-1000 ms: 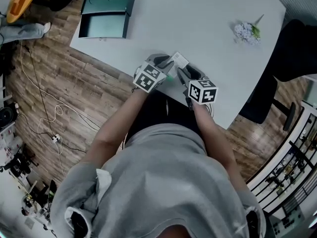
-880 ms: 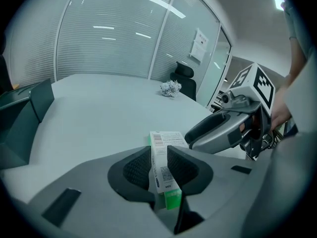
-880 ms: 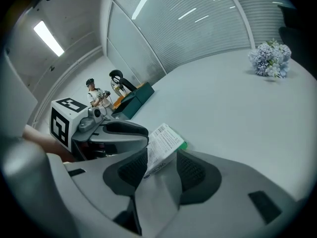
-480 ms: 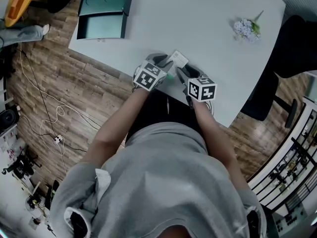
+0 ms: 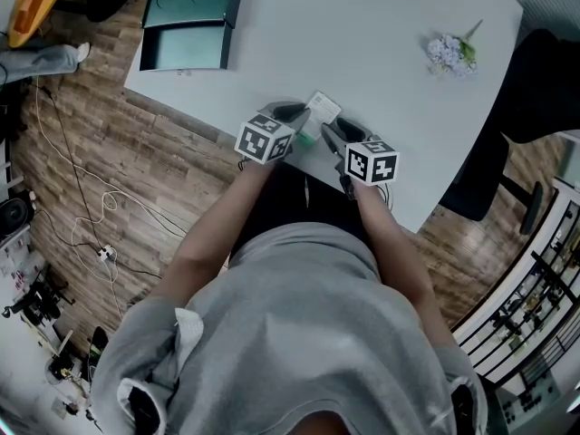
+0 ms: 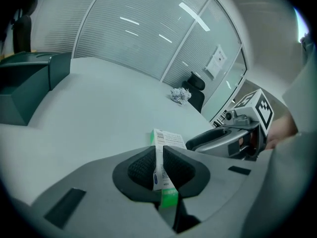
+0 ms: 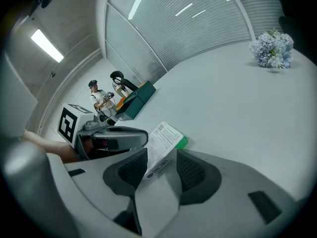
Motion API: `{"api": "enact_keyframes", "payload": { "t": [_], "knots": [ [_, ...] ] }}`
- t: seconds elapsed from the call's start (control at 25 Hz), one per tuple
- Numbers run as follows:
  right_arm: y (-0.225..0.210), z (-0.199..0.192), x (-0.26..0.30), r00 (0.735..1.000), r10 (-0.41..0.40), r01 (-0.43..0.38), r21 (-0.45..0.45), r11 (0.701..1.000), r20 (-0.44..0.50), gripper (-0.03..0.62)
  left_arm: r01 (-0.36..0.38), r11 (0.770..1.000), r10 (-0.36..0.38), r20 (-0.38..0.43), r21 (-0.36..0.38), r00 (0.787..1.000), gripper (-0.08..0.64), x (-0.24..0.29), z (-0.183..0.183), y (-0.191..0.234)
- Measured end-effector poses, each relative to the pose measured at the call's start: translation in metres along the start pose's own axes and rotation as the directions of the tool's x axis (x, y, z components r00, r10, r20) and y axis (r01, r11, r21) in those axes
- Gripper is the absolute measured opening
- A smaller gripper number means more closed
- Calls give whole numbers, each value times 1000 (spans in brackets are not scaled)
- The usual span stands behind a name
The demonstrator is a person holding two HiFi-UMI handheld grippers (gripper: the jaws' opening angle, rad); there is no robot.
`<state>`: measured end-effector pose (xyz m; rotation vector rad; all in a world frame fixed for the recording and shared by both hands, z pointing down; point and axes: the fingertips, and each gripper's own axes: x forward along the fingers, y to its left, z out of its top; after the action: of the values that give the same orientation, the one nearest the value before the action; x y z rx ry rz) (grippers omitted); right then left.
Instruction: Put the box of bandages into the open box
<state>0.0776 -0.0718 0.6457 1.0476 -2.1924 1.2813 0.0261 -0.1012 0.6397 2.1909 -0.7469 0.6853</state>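
The box of bandages (image 5: 323,109) is a small white and green carton, held on edge near the table's front edge. My left gripper (image 5: 303,123) has its jaws closing, and both pads press on the carton (image 6: 162,152). My right gripper (image 5: 333,135) faces it from the other side with its jaws apart. The carton (image 7: 161,145) leans on one of the right gripper's pads and a gap shows at the other. The open box (image 5: 190,21), dark green with its lid up, stands at the far left of the table (image 5: 381,25).
A small bunch of pale flowers (image 5: 450,54) lies at the far right of the table. A dark office chair (image 5: 530,89) stands past the right edge. Cables lie on the wooden floor (image 5: 82,207) to the left. Two people stand far behind the green box (image 7: 139,99).
The left gripper has shifted slightly left and closed on the carton. The right gripper has hardly moved.
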Motion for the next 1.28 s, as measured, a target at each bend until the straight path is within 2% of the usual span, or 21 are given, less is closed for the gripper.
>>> {"api": "enact_keyframes", "payload": {
  "t": [0.2, 0.4, 0.56, 0.64, 0.84, 1.04, 1.16, 1.28],
  "knots": [
    [6, -3, 8, 1000, 23, -22, 61, 998, -15, 169, 1, 1000, -1, -2, 1, 1000, 60, -2, 0, 1],
    [0, 3, 11, 1000, -11, 11, 121, 993, -4, 169, 13, 999, -13, -4, -32, 1000, 61, -4, -2, 1],
    [4, 18, 8, 1000, -8, 6, 74, 997, 23, 159, 16, 998, -14, 26, -65, 1000, 60, -11, -1, 2],
    [5, 25, 5, 999, -6, 5, 38, 999, 42, 95, -7, 998, 11, 65, -63, 998, 55, -18, 5, 3],
    [15, 45, -2, 995, 27, -29, 14, 999, 98, 81, -43, 997, 52, 164, -58, 985, 43, -38, 28, 1],
    [47, 83, -4, 983, 98, -86, -83, 993, 155, 78, -132, 991, 136, 262, -34, 955, 43, -70, 55, 11],
    [77, 108, 1, 974, 154, -125, -173, 977, 168, 75, -239, 971, 225, 311, 7, 923, 41, -97, 70, 24],
    [107, 131, 17, 965, 201, -156, -245, 957, 169, 75, -286, 958, 279, 366, -34, 888, 41, -126, 81, 48]
  ]
}}
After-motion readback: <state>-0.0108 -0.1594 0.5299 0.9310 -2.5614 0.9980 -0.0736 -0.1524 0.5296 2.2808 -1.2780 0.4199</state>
